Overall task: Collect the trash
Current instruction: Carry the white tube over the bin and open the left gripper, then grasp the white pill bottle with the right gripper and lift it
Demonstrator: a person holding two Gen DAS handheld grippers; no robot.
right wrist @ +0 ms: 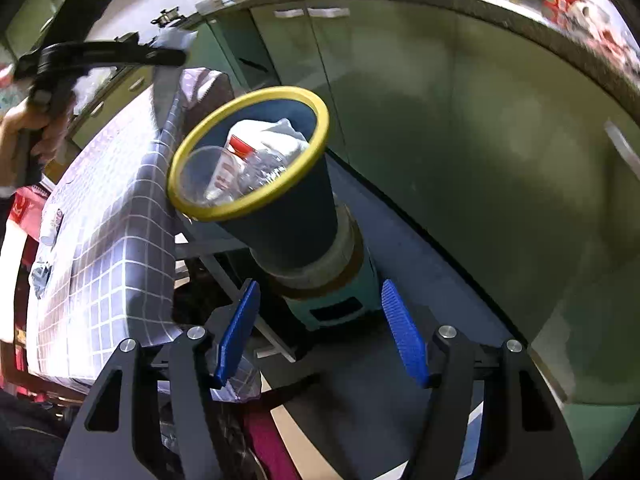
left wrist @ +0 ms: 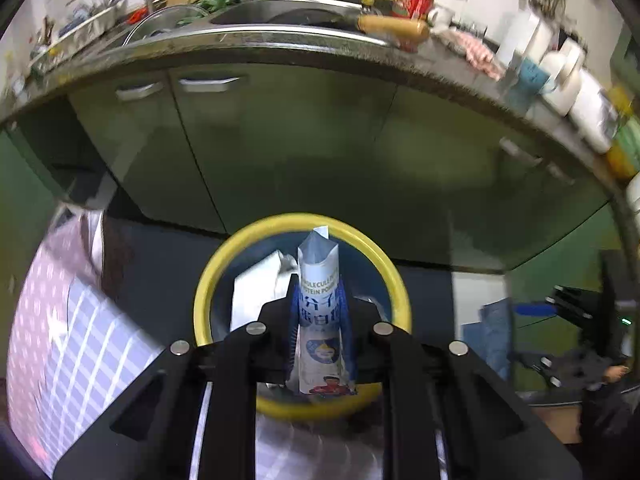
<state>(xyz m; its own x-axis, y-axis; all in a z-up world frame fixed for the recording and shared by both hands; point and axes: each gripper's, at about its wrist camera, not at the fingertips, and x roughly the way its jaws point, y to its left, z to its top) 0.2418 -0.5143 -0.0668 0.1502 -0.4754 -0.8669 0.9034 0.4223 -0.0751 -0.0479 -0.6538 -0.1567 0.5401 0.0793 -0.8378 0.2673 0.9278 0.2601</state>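
Note:
My left gripper [left wrist: 320, 312] is shut on a white and blue powder sachet [left wrist: 319, 276], which stands upright between the pads. Right behind the sachet is the mouth of a dark blue bin with a yellow rim [left wrist: 206, 292], with white crumpled paper [left wrist: 260, 284] inside. In the right wrist view the same bin [right wrist: 288, 220] leans at the centre, holding a clear cup [right wrist: 198, 178], a red-capped bottle [right wrist: 240, 152] and crumpled paper [right wrist: 286, 130]. My right gripper [right wrist: 320, 332] is open below the bin with nothing between its blue pads [right wrist: 240, 332].
A table under a checked cloth [right wrist: 108, 240] stands just left of the bin. Green cabinet doors [right wrist: 420, 120] run behind it, below a cluttered worktop with a sink [left wrist: 280, 16]. At the upper left a hand [right wrist: 24, 128] holds a black gripper handle.

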